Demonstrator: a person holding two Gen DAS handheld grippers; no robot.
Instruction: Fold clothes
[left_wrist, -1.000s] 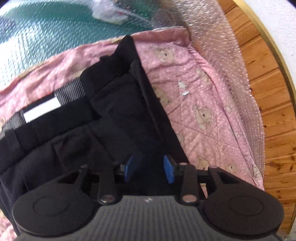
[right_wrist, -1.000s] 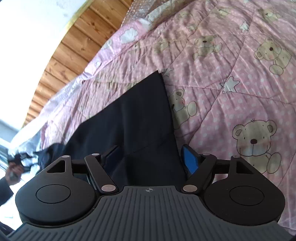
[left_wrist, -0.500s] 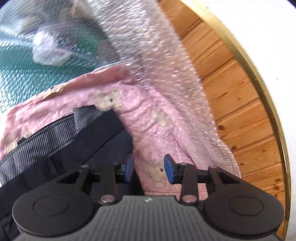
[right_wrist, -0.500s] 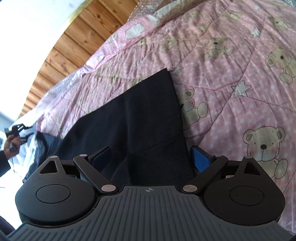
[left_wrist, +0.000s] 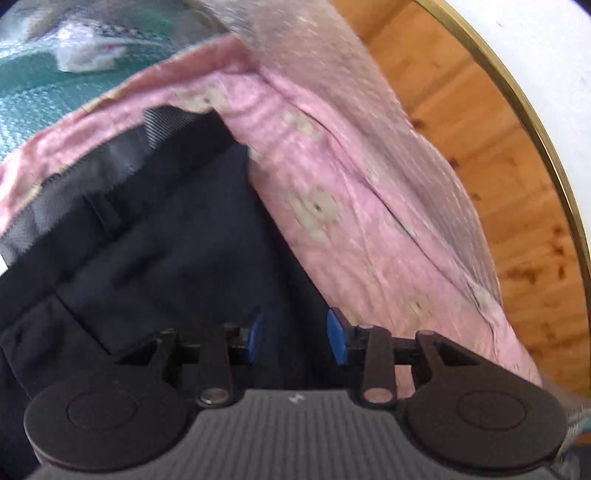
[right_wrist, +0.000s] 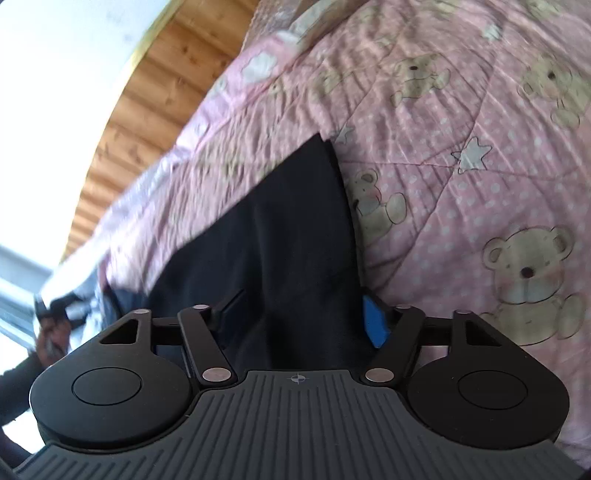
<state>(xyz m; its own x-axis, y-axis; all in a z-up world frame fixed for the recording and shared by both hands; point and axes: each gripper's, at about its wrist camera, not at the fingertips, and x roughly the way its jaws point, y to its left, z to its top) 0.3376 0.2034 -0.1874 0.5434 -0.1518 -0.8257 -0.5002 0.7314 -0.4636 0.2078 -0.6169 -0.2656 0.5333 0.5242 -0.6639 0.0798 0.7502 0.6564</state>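
Pink bear-print quilt (right_wrist: 461, 122), wooden wall (left_wrist: 480, 122)

Pink quilted teddy-bear blanket (right_wrist: 480, 155) spread flat; clear bubble wrap (left_wrist: 332, 66) draped alongside; wooden plank panelling (left_wrist: 498, 177) seen behind.

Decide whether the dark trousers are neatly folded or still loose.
Still loose: the dark trousers lie rumpled, waistband lining showing, on the pink quilt.
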